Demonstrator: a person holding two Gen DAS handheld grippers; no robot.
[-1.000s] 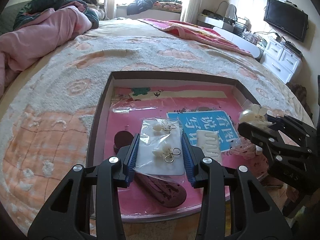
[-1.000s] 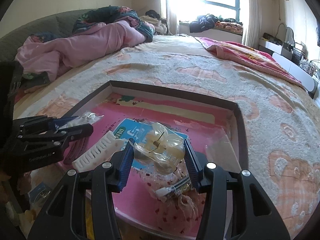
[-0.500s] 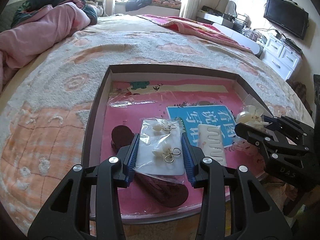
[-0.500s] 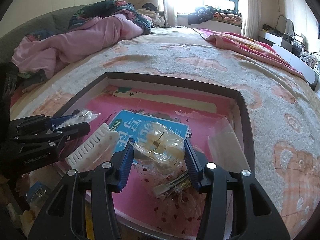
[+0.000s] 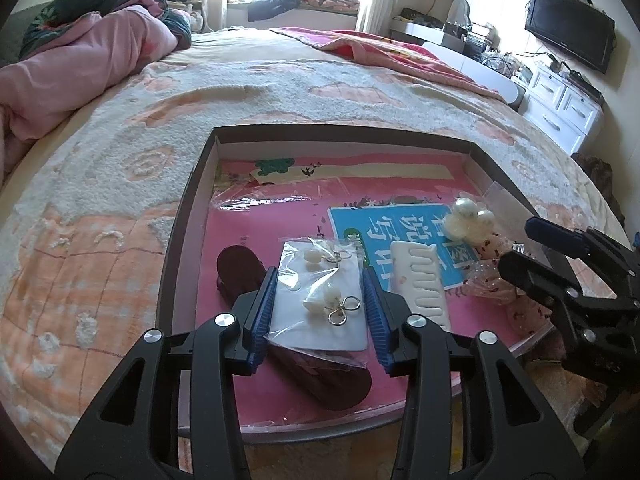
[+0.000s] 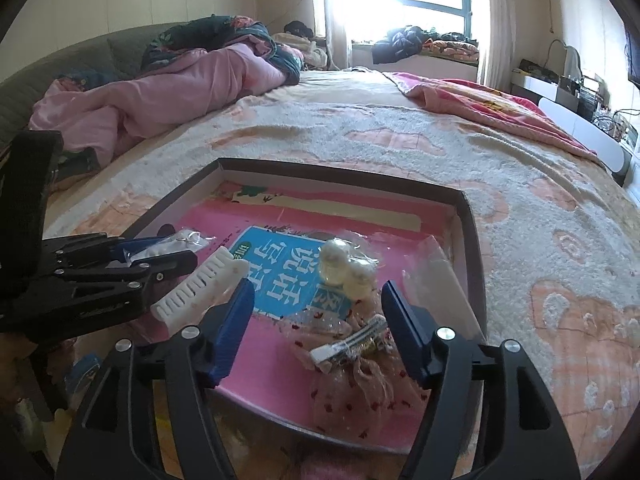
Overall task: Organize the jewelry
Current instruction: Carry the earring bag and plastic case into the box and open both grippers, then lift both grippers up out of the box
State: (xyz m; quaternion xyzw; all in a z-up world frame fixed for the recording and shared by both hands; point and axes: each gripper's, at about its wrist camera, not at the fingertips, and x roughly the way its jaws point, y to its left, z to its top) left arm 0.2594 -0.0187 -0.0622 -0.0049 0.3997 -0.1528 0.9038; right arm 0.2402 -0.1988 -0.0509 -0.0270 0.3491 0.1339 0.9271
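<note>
Earrings on a white card, sealed in a clear plastic sleeve [image 5: 320,300], sit clamped between the blue pads of the left gripper [image 5: 319,312], held above a dark maroon case [image 5: 296,344] in the shallow box [image 5: 188,216] on the bed. The packet looks very light, thin and floppy, and the film is probably slick, so the card's stiffer side edges seem the safest place to hold; a squeeze on the earrings themselves could bend their hooks. The right gripper [image 6: 318,332] stands spread wide with nothing between its pads, near the pearl cluster in its clear wrap [image 6: 346,266], which lies on the blue printed card [image 6: 280,268] inside the box. That cluster is likely light, rounded and prone to roll or slide in its wrap. A white comb [image 6: 200,284] lies just beside the left gripper's packet, and a crinkly pink dotted bag [image 6: 352,380] with a small ribbed clip [image 6: 352,346] crowds the near right corner, so the box is cluttered.
</note>
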